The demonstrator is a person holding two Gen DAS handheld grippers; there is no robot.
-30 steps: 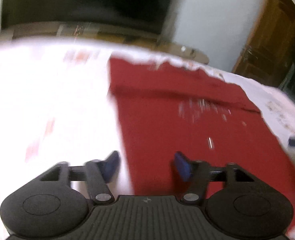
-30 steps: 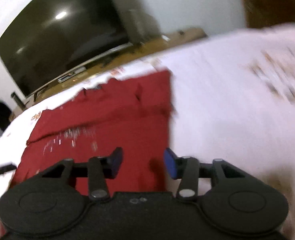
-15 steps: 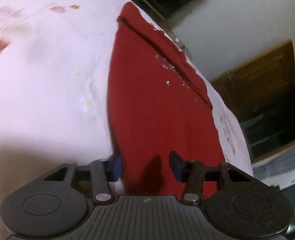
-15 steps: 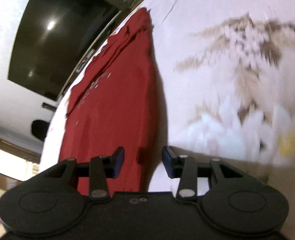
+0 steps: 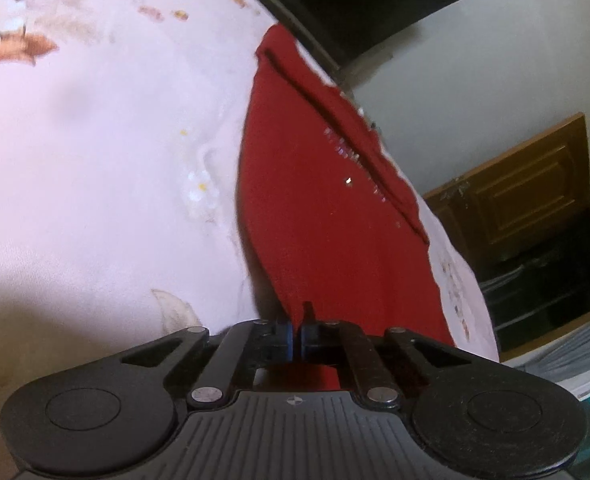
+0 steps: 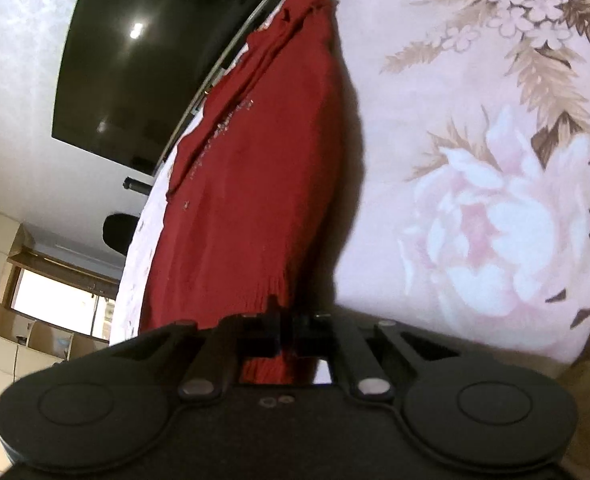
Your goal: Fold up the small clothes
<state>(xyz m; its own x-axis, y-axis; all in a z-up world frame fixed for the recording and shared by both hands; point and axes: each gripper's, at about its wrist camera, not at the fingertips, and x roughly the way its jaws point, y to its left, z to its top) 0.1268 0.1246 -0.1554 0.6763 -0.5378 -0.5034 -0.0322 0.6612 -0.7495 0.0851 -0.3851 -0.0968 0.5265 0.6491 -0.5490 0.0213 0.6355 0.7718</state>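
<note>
Floral bedsheet (image 6: 495, 160), red garment (image 5: 335, 220) (television (image 6: 135, 60) behind)

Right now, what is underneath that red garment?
The red garment lies on a pale floral bedsheet, which shows all around it. Whatever sits directly beneath the cloth is covered. Both the left gripper and right gripper pinch its near edge.

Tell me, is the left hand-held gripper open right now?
No, the left hand-held gripper is shut on the red garment's near edge.
</note>
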